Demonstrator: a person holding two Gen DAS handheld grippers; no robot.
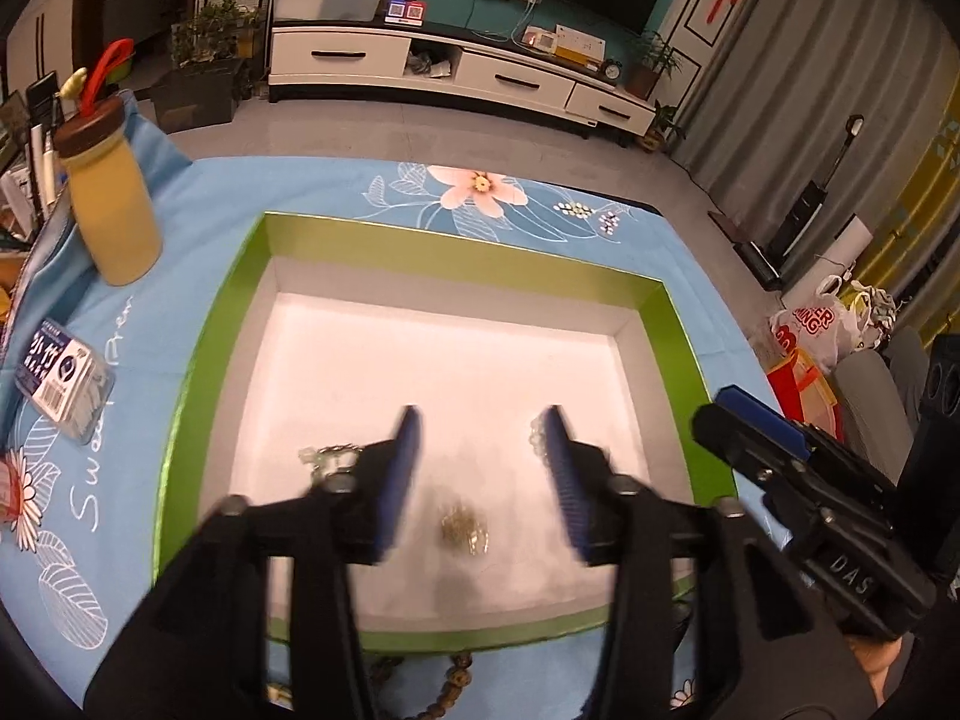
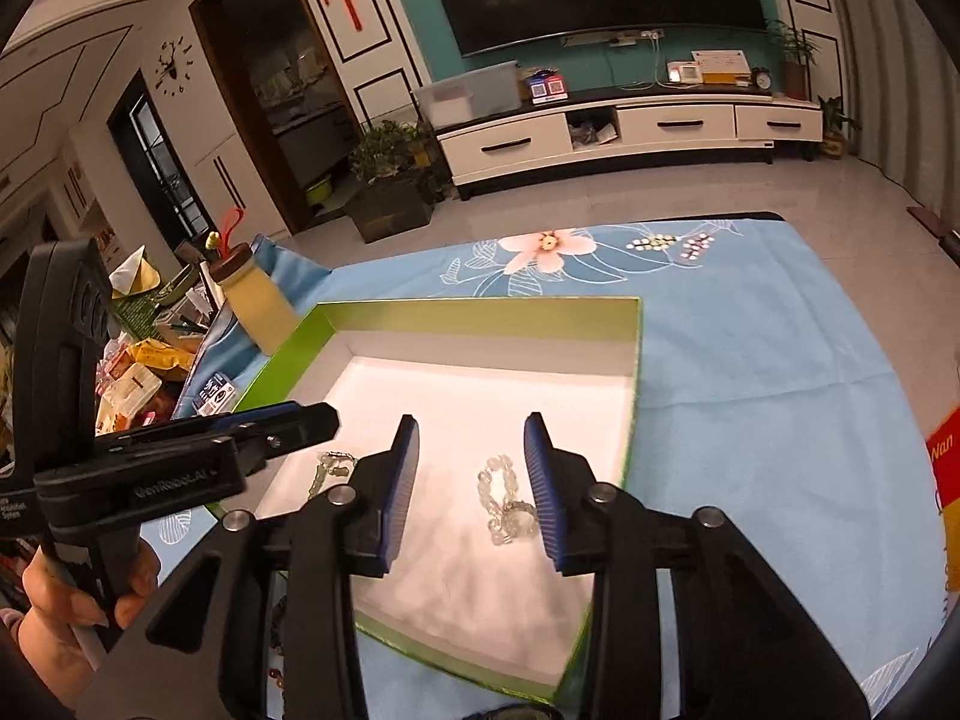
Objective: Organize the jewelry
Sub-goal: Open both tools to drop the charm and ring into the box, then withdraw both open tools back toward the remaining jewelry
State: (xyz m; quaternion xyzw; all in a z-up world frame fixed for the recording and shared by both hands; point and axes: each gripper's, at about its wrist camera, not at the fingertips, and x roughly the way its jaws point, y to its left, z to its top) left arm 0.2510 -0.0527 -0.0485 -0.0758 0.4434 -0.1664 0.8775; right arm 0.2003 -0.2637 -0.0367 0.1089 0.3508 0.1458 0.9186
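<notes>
Both sets of tongs hang wide open over the green-rimmed box on the counter, holding nothing. The left tongs sit right above a small gold clump of jewelry, so that looks like the piece being sorted; next move probably means dropping down and closing on it. The right tongs hover by a clear bead bracelet, touching the right pad or just beside it. Only the right view shows that bracelet properly; only the left shows the gold piece, plus a brown bead strand outside the box.
</notes>
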